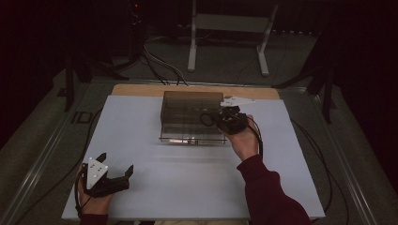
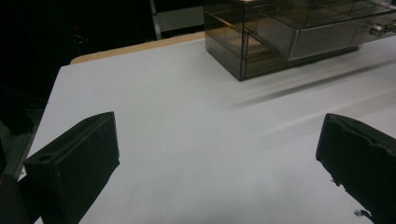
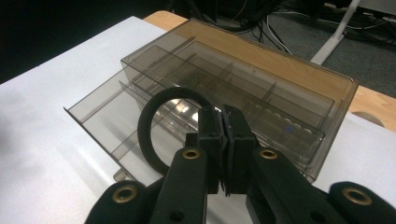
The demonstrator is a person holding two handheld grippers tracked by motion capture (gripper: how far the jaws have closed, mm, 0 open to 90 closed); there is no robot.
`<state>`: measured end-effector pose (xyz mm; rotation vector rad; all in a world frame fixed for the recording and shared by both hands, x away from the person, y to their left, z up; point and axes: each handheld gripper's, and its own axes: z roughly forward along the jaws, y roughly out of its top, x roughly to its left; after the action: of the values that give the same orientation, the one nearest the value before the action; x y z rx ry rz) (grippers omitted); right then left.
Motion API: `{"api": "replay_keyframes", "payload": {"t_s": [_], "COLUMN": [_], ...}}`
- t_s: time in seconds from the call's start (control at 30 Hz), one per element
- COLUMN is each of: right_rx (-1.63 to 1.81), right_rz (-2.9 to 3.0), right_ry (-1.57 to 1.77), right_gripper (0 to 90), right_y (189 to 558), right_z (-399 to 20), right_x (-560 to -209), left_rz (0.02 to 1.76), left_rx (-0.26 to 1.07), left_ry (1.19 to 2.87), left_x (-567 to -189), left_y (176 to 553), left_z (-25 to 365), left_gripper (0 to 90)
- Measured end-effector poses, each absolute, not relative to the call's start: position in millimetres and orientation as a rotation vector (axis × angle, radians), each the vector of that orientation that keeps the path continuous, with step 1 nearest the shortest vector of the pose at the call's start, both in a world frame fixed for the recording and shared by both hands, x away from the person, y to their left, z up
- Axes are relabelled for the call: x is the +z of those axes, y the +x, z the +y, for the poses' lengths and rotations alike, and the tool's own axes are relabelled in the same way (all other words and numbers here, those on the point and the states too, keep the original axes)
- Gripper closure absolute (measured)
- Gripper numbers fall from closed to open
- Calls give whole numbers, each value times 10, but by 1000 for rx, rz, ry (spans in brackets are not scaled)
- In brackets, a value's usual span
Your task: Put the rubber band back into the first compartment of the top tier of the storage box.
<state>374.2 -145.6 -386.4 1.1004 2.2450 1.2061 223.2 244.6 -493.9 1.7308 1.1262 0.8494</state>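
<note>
A smoky clear plastic organiser box (image 1: pixel 187 105) stands at the middle back of the white table top. Its lower drawer (image 3: pixel 100 114) is pulled out, and divider walls show inside the box (image 3: pixel 280 93). My right gripper (image 3: pixel 223 114) is shut on a black ring (image 3: pixel 144 130), pinching one side of the loop. The ring (image 1: pixel 206 118) hangs at the box's right front, over the drawer. My left gripper (image 1: pixel 116 164) rests near the table's front left corner, far from the box. In the left gripper view this gripper (image 2: pixel 218 123) stands open with nothing between its fingers, and the box (image 2: pixel 261 42) lies beyond it.
The white board (image 1: pixel 155 183) lies on a wooden table whose edge (image 1: pixel 141 90) shows at the back. Cables and a white stand's legs (image 1: pixel 192 51) are on the floor behind. Dark stand legs flank the table on both sides.
</note>
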Motion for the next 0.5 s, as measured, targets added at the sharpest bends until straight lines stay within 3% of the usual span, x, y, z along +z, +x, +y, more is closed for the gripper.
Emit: {"api": "replay_keyframes", "payload": {"t_s": [0.5], "right_rx": [1223], "right_rz": [2250], "right_ry": [1085], "right_gripper": [882], "right_y": [3791], "right_z": [-1310], "right_x": [-3874], "left_rz": [1128], "left_rx": [849], "left_ry": [1730], "left_x": [-4939], "left_y": [2232], "left_z": [2451], "left_gripper": [3]}}
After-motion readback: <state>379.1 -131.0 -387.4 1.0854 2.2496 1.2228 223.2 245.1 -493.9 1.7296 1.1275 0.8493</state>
